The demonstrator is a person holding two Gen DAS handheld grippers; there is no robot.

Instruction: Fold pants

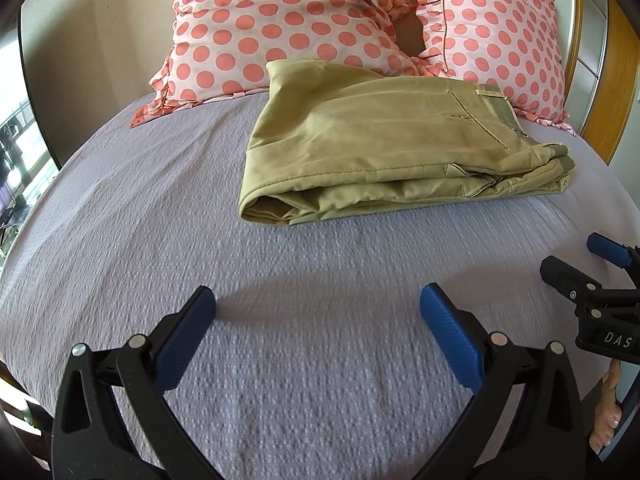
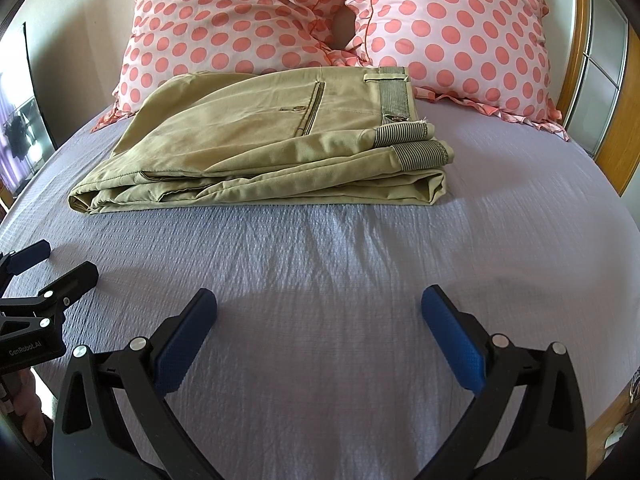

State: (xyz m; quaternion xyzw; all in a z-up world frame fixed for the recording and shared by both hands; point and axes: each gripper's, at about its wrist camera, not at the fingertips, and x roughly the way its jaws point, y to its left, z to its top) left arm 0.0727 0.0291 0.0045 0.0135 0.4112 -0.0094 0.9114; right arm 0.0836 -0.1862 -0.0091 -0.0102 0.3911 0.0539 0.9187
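Left wrist view: the left tongs point(image 1: 318, 300) are spread wide and empty above the lilac textured bedspread point(image 1: 120, 208). The folded khaki cotton pants point(image 1: 360, 148) lie ahead, against the pink polka-dot pillows point(image 1: 256, 24).

Right wrist view: the right tongs point(image 2: 319, 302) gape empty; the pants point(image 2: 256, 140) lie well beyond them on the bedspread point(image 2: 520, 220).

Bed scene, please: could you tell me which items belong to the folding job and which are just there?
Job: folded khaki cotton pants; open left gripper; open right gripper.
Just there: two pink polka-dot ruffled pillows; lavender textured bedspread.
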